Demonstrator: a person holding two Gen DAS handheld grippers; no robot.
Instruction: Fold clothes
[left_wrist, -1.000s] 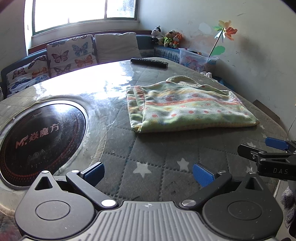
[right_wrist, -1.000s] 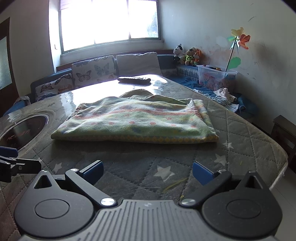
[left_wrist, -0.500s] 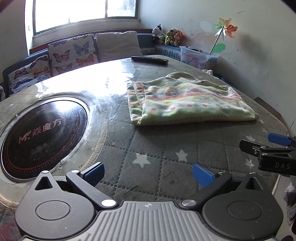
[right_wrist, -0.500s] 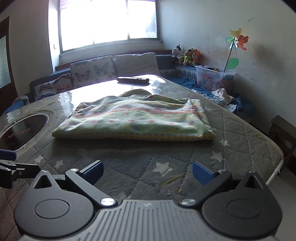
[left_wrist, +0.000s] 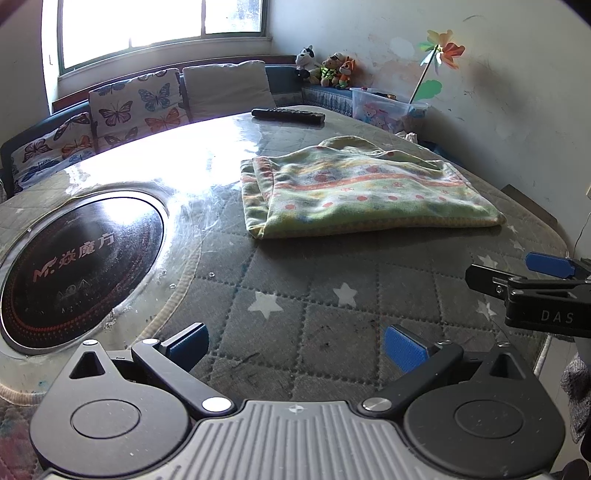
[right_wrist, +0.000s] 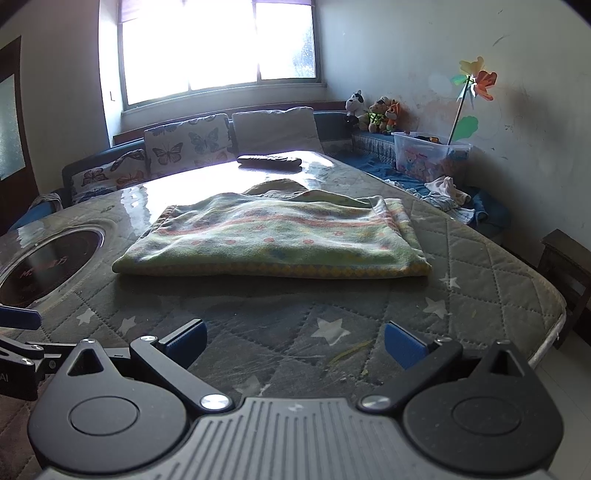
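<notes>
Both grippers, left (left_wrist: 293, 345) and right (right_wrist: 293, 341), hover level, jaws spread wide and empty, near the folded green-and-orange patterned fleece garment (right_wrist: 273, 238) on the quilted grey surface (right_wrist: 461, 258).

Bare quilted table (left_wrist: 314, 295) lay between both grippers and the folded cloth (left_wrist: 354, 195), giving open passage to its near edge. The cooktop disc (left_wrist: 77, 266) was set flush in the table left of the cloth. A remote (left_wrist: 288, 115) lay beyond the cloth, well apart. The right gripper (left_wrist: 546, 273) occupied the near right corner.
</notes>
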